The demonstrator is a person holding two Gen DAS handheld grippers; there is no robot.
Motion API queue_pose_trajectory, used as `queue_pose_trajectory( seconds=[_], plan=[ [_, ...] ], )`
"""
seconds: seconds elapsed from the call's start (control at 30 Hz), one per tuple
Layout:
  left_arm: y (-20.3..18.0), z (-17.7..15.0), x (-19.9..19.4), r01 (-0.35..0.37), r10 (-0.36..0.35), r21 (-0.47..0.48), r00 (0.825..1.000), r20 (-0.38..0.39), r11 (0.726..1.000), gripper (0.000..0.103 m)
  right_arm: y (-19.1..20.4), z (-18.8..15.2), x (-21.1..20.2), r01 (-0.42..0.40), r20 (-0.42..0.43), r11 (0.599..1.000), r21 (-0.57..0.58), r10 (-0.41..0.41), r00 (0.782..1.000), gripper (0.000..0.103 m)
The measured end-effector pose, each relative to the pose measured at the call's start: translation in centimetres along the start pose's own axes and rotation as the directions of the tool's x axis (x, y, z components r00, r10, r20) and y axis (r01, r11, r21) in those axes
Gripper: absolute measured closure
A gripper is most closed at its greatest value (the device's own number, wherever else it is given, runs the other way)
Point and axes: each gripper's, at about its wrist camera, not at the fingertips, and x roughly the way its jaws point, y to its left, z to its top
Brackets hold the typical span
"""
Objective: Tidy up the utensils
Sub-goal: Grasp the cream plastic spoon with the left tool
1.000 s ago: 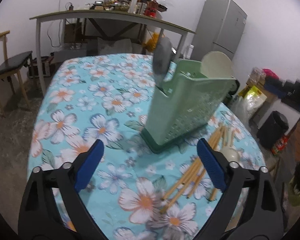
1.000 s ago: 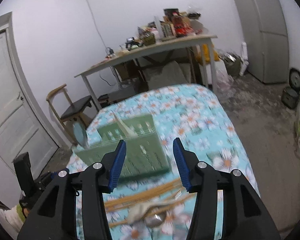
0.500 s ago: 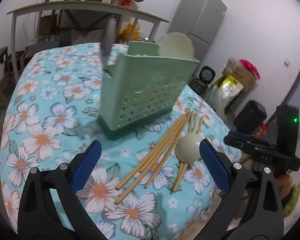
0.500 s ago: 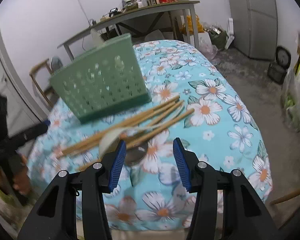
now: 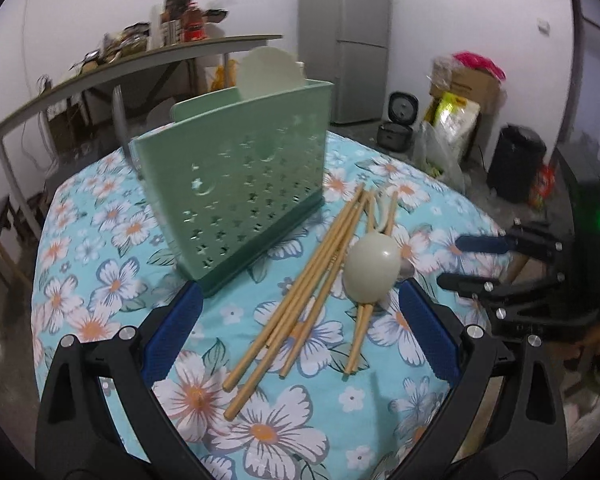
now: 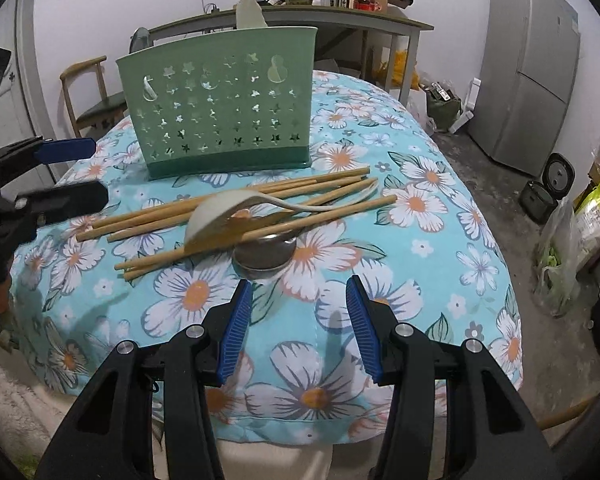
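Left wrist view
Left gripper [image 5: 298, 332]: jaws spread wide, nothing between them, held above the near edge of the table.
Utensil holder [image 5: 236, 192]: green, perforated with star and gourd cut-outs, standing upright on the floral tablecloth [image 5: 100, 280]; a cream spatula head [image 5: 266, 74] and a metal utensil handle [image 5: 120, 128] rise from it.
Chopsticks [image 5: 312, 288]: a loose bundle of wooden sticks lying on the cloth just right of the holder, ahead of the spread fingers.
Cream spoon [image 5: 374, 268]: bowl face down on top of the chopsticks, handle pointing away toward the holder's corner.
Right gripper [image 5: 472, 264]: seen at the right edge, beyond the spoon, jaws apart.
Background: grey refrigerator [image 5: 344, 40] against the wall, cluttered side table [image 5: 140, 64].

Right wrist view
Right gripper [image 6: 300, 326]: released, jaws parted and empty, just short of the utensil pile.
Metal spoon [image 6: 264, 256]: its bowl lies directly ahead of the fingers, partly under the chopsticks [image 6: 172, 216].
Cream spoon [image 6: 228, 212]: resting over the sticks.
Utensil holder [image 6: 220, 104]: upright behind the pile.
Left gripper [image 6: 76, 172]: at the left edge, jaws apart.
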Motion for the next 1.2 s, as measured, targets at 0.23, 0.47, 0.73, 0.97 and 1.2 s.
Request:
queue_pose_trajectory(
  seconds=[0.23,0.47,0.73,0.97,1.2],
  plan=[
    [-1.9,-0.1,0.7,0.029,-0.029,0.092,1.000,0.000,0.995,0.016,-1.0,-0.6,0.5,-0.002,-0.013,0.999,0.033,0.003,1.000,0.055],
    [-3.6,-0.1,3.1,0.093,-0.084,0.143,0.994,-0.064,0.985,0.045,-2.1,-0.7,0.7,0.008,-0.006,0.998,0.063,-0.008,1.000,0.057],
    [-4.7,-0.4,5.9,0.083,-0.064,0.161,0.990,-0.122,0.983,0.049,-2.5,-0.9,1.0,0.000,-0.014,0.996,0.089,0.001,1.000,0.057],
    [-3.6,0.6,5.9,0.089,-0.081,0.080,0.992,-0.094,0.993,0.062,-2.5,-0.8,1.2,-0.005,-0.017,0.996,0.089,0.006,1.000,0.057],
    [-2.4,1.0,6.4,0.052,-0.051,0.007,0.994,-0.098,0.999,0.074,-2.5,-0.8,1.2,-0.009,-0.013,0.996,0.091,0.010,1.000,0.057]
  ],
)
